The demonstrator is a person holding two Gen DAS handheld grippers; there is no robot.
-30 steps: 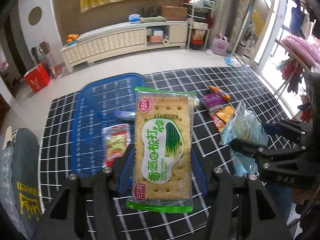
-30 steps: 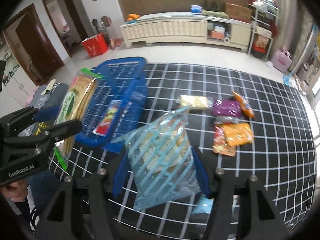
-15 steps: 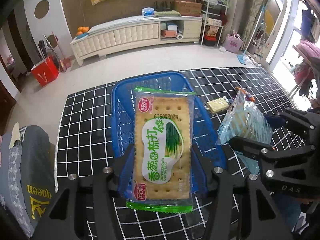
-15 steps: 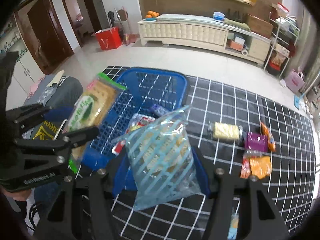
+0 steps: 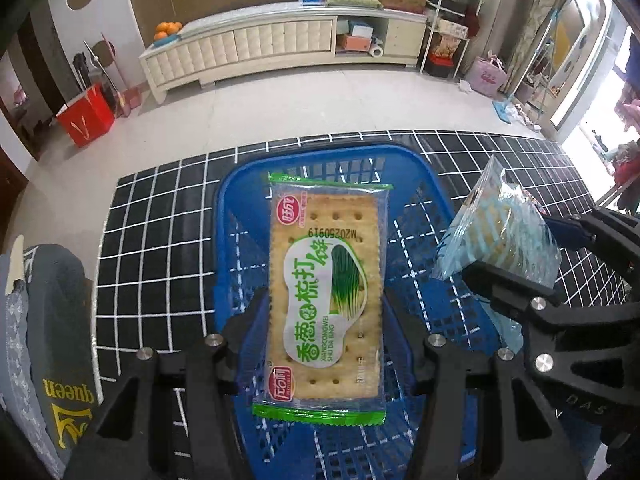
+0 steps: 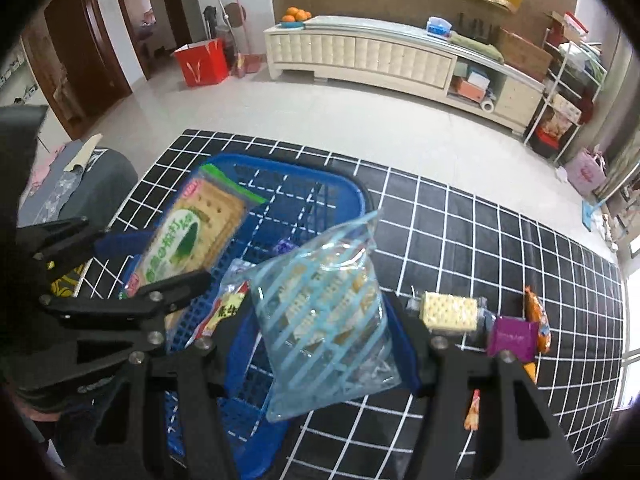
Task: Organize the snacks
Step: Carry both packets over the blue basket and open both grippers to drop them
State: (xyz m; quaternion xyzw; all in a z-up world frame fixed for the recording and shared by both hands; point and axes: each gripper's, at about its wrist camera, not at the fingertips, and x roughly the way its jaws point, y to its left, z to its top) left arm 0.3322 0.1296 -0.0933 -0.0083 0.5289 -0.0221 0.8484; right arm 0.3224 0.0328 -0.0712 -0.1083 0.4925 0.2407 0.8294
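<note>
Snacks are being gathered into a blue basket (image 5: 436,204) that sits on a black grid-patterned mat (image 5: 160,240).

From the left wrist view, the left tongs (image 5: 322,344) are seen closed on a green-trimmed cracker packet (image 5: 326,292), gripped by its long edges and held flat above the basket's interior. At the right edge, the right tongs (image 5: 532,256) are seen clamped on a pale blue striped bag (image 5: 500,236), carried beside the basket's right rim. For a clean drop, the packet is best lowered close to the basket floor before the jaws are opened, so that it lands flat and does not bounce out. The basket's near rim is cut off by the tongs, and whatever lies under the packet cannot be made out.

From the right wrist view, the blue striped bag (image 6: 324,320) is seen pinched between the right tongs (image 6: 328,352), hanging over the basket's (image 6: 344,188) right side, with the left tongs (image 6: 156,264) and cracker packet (image 6: 192,236) over its left part. The bag should be shifted further over the basket before release, since part of it appears to overhang the mat (image 6: 460,240). A red-and-yellow packet (image 6: 226,308) and something purple lie inside, half hidden. More snacks wait on the mat: a cracker pack (image 6: 450,312), a purple packet (image 6: 512,336), and orange ones (image 6: 538,316), some cut off by the tongs.
</note>
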